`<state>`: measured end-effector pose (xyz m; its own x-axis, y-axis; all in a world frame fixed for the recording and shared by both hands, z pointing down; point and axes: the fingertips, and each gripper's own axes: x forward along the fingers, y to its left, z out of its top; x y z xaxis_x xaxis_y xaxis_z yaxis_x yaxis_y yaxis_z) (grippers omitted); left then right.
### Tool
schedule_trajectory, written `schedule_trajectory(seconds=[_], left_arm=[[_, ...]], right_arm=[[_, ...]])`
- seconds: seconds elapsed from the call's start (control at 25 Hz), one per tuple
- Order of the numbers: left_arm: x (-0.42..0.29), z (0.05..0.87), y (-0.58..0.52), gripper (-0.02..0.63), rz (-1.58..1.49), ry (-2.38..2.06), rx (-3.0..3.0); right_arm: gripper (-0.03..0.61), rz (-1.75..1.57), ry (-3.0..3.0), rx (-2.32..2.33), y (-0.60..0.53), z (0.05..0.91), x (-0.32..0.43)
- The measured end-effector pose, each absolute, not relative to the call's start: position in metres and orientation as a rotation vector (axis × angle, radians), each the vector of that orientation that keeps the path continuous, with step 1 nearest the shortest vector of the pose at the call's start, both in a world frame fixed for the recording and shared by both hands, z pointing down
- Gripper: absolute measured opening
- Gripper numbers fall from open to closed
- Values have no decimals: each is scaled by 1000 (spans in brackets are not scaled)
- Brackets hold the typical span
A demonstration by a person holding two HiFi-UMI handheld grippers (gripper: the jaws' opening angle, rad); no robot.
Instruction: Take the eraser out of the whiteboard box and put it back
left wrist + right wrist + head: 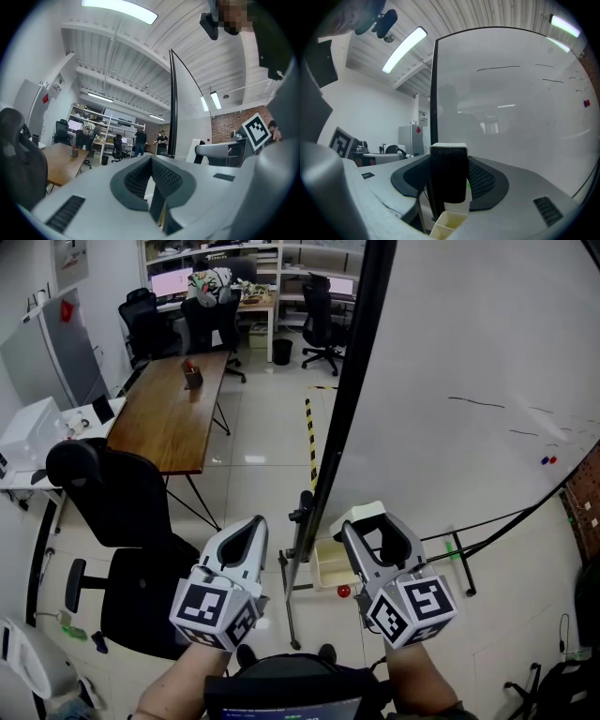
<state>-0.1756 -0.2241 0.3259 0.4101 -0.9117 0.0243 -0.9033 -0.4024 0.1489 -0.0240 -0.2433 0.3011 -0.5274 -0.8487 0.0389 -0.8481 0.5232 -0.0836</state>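
Note:
My right gripper (377,532) is shut on the eraser (364,514), a white-backed block with black felt. In the right gripper view the eraser (449,176) stands upright between the two pads, filling the gap of the right gripper (449,161). Just below and beyond it is the cream whiteboard box (328,568), open-topped, hung low on the board's stand; its rim (449,224) shows under the jaws. My left gripper (246,532) is held beside it to the left, shut with nothing in it; its pads (161,176) meet at the tip of the left gripper (152,161).
The large whiteboard (469,362) rises at the right on a black frame (352,399), with faint pen marks and two small magnets (548,460). A black office chair (122,521) stands at the left, a wooden table (173,413) behind it. A red ball (344,592) lies by the stand.

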Motion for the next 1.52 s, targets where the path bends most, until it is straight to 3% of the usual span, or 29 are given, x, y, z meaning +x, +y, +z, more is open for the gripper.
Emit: schedule_trajectory(seconds=[1.0, 1.52], left_arm=[[-164, 436, -247, 35, 97, -1505, 2393], [-152, 455, -245, 35, 136, -1447, 2392]], right_arm=[[262, -358, 2898, -1653, -274, 452, -24], [262, -707, 3070, -1658, -272, 491, -25]])
